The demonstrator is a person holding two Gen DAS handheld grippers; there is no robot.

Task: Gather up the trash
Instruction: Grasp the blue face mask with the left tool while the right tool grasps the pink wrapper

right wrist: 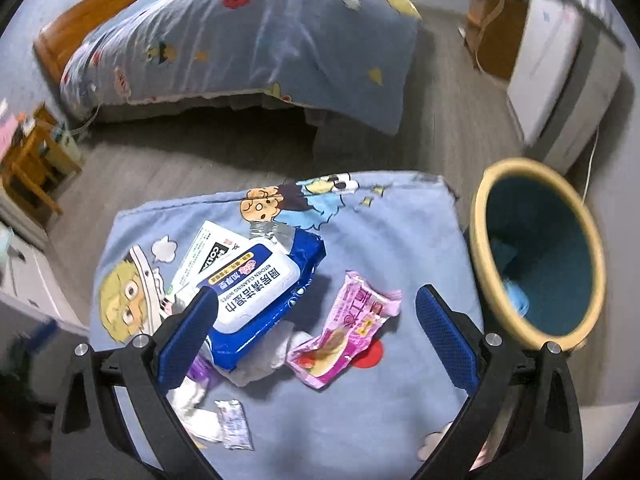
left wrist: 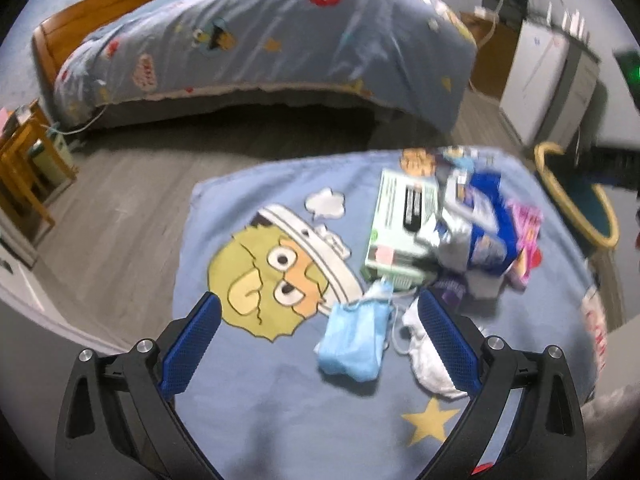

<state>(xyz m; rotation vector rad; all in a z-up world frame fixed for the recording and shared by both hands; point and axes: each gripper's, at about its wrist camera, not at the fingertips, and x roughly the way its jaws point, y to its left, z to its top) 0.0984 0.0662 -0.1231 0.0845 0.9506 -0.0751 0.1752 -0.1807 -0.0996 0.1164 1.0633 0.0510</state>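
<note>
Left wrist view: trash lies on a blue cartoon-print cloth that covers a raised surface. Counted here: one crumpled blue face mask at 12 o'clock from the left gripper, lying between its fingers; one white crumpled tissue touching the right-hand finger; one pale green box at 1 o'clock; one blue wipes pack leaning on the box; one pink wrapper at the pile's 3 o'clock edge. Left gripper's jaws are spread wide, holding nothing.

Right wrist view: the same wipes pack sits at 11 o'clock from the right gripper, touching its left-hand finger; the pink wrapper lies between the fingers, just right of the pack. One small clear sachet lies at 7 o'clock, and white tissue shows under the pack. Right gripper's jaws are also spread wide and hold nothing.

One bin with a yellow rim and teal inside stands at 2 o'clock, just off the cloth's edge, with something blue at its bottom. One bed with a matching blue cover lies at 12 o'clock across grey flooring.
</note>
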